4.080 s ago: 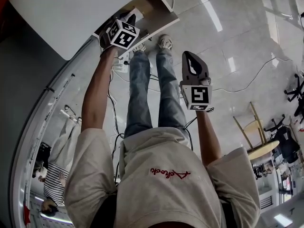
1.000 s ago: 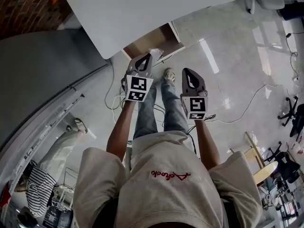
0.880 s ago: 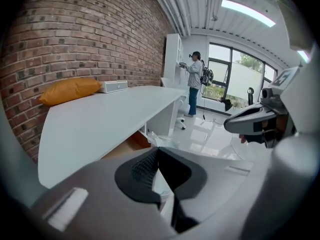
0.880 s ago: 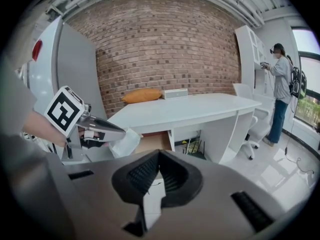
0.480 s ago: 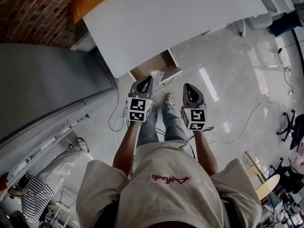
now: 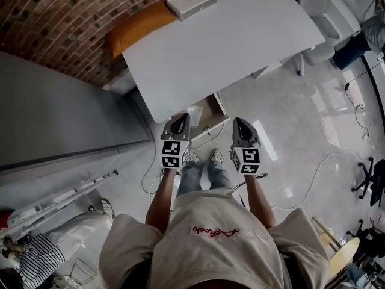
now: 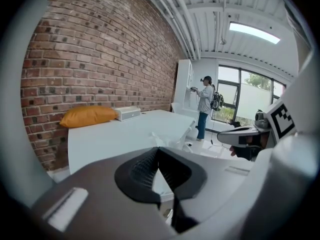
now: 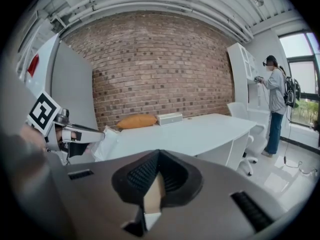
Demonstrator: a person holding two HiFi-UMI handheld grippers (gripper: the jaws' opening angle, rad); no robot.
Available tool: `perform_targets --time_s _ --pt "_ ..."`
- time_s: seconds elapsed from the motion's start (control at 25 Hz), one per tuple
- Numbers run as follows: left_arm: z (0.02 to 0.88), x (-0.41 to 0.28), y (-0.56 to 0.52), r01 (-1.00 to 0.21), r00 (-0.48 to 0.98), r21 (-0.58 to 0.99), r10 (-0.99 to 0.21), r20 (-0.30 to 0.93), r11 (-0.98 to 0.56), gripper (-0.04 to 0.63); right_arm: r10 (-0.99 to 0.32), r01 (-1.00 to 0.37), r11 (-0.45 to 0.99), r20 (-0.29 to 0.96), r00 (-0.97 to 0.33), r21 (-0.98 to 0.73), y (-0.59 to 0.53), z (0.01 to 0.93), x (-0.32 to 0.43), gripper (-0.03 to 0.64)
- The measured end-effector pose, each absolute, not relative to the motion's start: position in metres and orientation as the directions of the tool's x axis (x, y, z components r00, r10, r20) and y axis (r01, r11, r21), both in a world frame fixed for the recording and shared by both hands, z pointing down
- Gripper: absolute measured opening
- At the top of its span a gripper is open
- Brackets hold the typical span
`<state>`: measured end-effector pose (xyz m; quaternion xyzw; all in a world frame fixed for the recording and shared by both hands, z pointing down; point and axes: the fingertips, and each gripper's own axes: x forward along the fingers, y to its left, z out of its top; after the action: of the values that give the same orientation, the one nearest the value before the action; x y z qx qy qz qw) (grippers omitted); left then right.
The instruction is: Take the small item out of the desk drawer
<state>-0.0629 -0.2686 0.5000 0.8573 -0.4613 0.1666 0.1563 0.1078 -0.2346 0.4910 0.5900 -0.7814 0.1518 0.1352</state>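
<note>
Desk (image 6: 228,35) stretches white and bare ahead of and below both claws, and its open drawer (image 6: 210,116) sits just beneath the tips of the left claw (image 6: 180,119). That claw is pinched fully closed on the small item (image 6: 194,113), a pale crinkled packet that sticks out beyond its tips and is already clear of the drawer. The right claw (image 6: 240,124), beside it, is closed on nothing. What remains seems to be carrying the packet off cleanly. Keep the left squeeze steady, since thin film held by an edge could slip. Steer clear of the desk edge in front, and loosen only once the packet rests on the desk top ahead.
</note>
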Motion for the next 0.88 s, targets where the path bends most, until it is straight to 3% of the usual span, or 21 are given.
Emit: perform_targets --time_s 0.88 --pt "0.344 -0.085 -0.305 -0.858 0.511 0.050 -0.842 0.174 -0.511 0.011 -0.967 -0.974 0.221 0.141 -0.214 0.038 -0.272 0.342 0.120 0.011"
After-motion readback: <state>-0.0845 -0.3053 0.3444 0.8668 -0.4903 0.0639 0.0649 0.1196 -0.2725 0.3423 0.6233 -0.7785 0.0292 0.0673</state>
